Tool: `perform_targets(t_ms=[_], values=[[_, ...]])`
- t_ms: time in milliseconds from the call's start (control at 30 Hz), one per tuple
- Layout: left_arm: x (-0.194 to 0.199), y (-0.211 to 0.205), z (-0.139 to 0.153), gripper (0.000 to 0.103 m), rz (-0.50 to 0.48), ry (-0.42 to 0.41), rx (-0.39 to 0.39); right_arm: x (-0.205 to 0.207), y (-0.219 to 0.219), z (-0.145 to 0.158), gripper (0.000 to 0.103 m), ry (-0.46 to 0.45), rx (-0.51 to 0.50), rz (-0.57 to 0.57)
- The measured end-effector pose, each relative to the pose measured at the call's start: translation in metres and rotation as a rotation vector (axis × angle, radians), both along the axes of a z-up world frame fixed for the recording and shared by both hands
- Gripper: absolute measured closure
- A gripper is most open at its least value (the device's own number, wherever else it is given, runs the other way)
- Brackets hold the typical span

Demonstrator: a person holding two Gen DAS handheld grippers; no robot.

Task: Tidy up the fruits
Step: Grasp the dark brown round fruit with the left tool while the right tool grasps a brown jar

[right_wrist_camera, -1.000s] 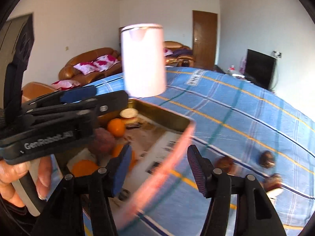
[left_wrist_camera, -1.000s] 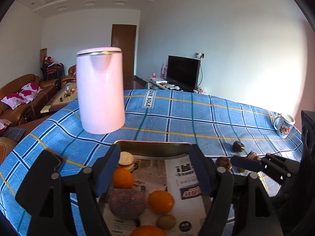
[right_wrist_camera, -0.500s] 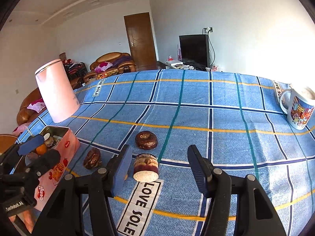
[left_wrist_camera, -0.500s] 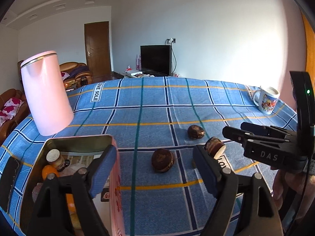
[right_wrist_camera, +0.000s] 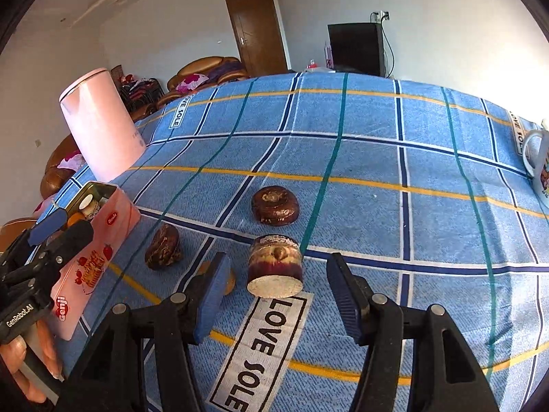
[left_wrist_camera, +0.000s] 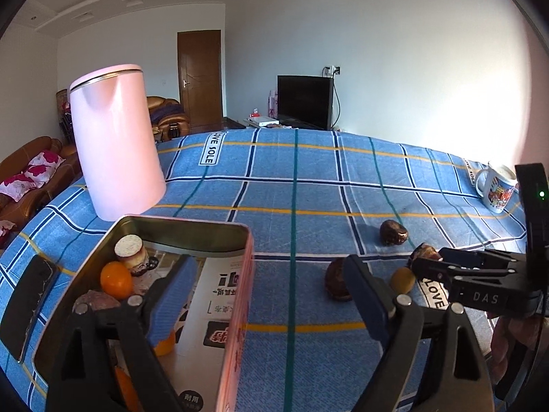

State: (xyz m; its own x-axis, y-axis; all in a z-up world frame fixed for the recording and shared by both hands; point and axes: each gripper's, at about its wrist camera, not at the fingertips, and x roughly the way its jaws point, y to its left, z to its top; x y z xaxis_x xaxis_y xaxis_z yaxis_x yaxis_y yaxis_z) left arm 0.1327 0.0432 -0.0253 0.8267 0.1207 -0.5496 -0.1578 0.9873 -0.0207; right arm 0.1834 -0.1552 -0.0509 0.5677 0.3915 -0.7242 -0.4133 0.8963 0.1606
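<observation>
Blue checked cloth (right_wrist_camera: 370, 158) over the worktop, with the fruit in two lots. Already gathered in the open pink tin (left_wrist_camera: 240, 309) at the left edge: oranges (left_wrist_camera: 116, 279), a cut stub of fruit (left_wrist_camera: 130, 254), a dull reddish lump. Loose on the cloth, just beside the tin's long wall: a round brown fruit (right_wrist_camera: 274, 204), a second brown fruit (right_wrist_camera: 163, 245), a cut piece (right_wrist_camera: 274, 264) lying on its side, and a small yellow fruit (right_wrist_camera: 230, 283) half hidden behind a finger. Probably the ones left to collect.

Left gripper (left_wrist_camera: 267, 274): empty, jaws just been opening and now wide, one finger hanging over the tin's inside and the other over bare cloth. Tin wall in line with the gap, but nothing pressed by either pad. Reads as a gripper parked by the container, perhaps to steady it.

Right gripper (right_wrist_camera: 278, 274): also empty, spread fairly wide, tilted down at the cloth with the cut piece lined up just ahead of the gap, clear of both pads. Looks set to take that piece first, being the nearest and the one squarest to the jaws.

Pink kettle (left_wrist_camera: 116, 151) behind the tin and mug (left_wrist_camera: 495, 189) at the far right edge: well apart from the fruit, out of the reach path.
</observation>
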Motion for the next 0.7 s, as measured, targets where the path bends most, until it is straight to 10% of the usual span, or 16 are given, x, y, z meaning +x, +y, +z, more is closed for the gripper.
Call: perform_targets(t_ms=[167,700], values=[[0.006,-0.022,-0.001,0.013,-0.06,0.016,0.047,0.007,0.0,-0.006,0.067,0.048,0.009,0.013],[0.049,-0.061,-0.022,0.036,-0.185,0.187,0.095,-0.005,-0.023,0.009,0.067,-0.039,0.077,-0.049]])
